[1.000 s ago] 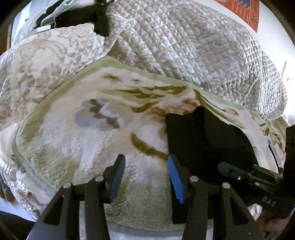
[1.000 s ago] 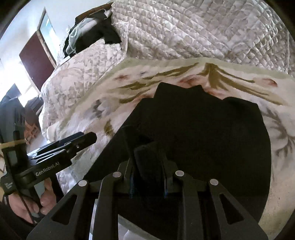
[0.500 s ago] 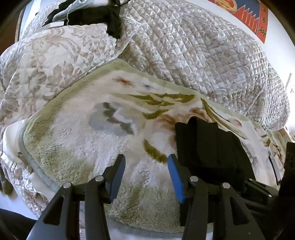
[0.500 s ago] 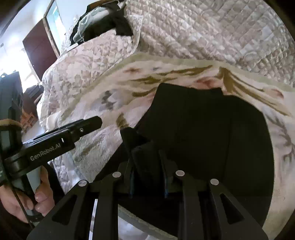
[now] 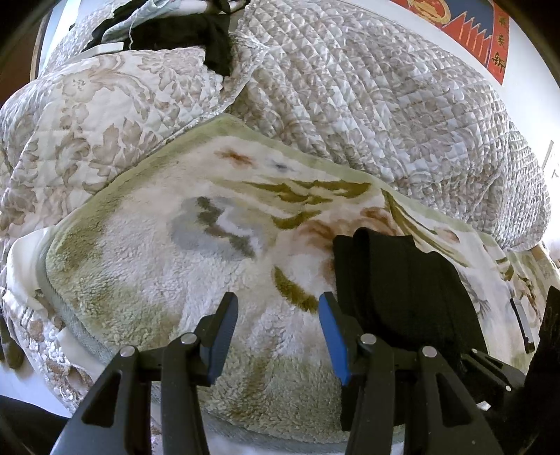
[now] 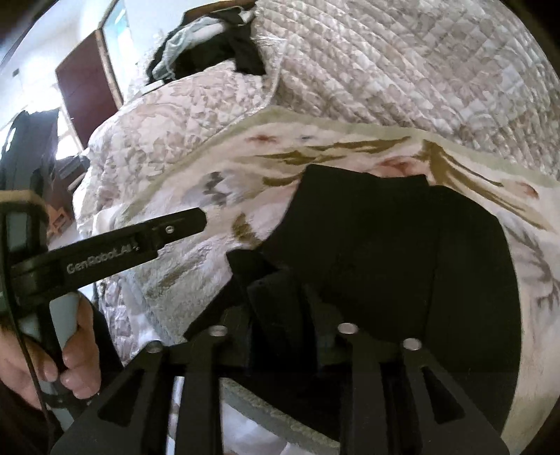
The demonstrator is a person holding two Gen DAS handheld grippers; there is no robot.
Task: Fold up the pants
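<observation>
One pair of black pants (image 6: 392, 266), folded into a dark block, lies on the fleece blanket (image 5: 147, 266) near its front edge. One right gripper (image 6: 283, 311): jaws closed tight on a bunched edge of the pants at the near left corner. One left gripper (image 5: 276, 336): blue-padded jaws wide apart, nothing between them, hovering over bare blanket just left of the pants (image 5: 395, 283). From the right wrist view the left gripper (image 6: 196, 220) shows side-on, one hand (image 6: 59, 353) gripping its handle. Two quilted covers behind the blanket: a floral one (image 5: 91, 115) left, a diamond-stitched one (image 5: 385, 101) right. One heap of dark clothes (image 5: 182, 28) at the far top. One red wall poster (image 5: 479, 31).
</observation>
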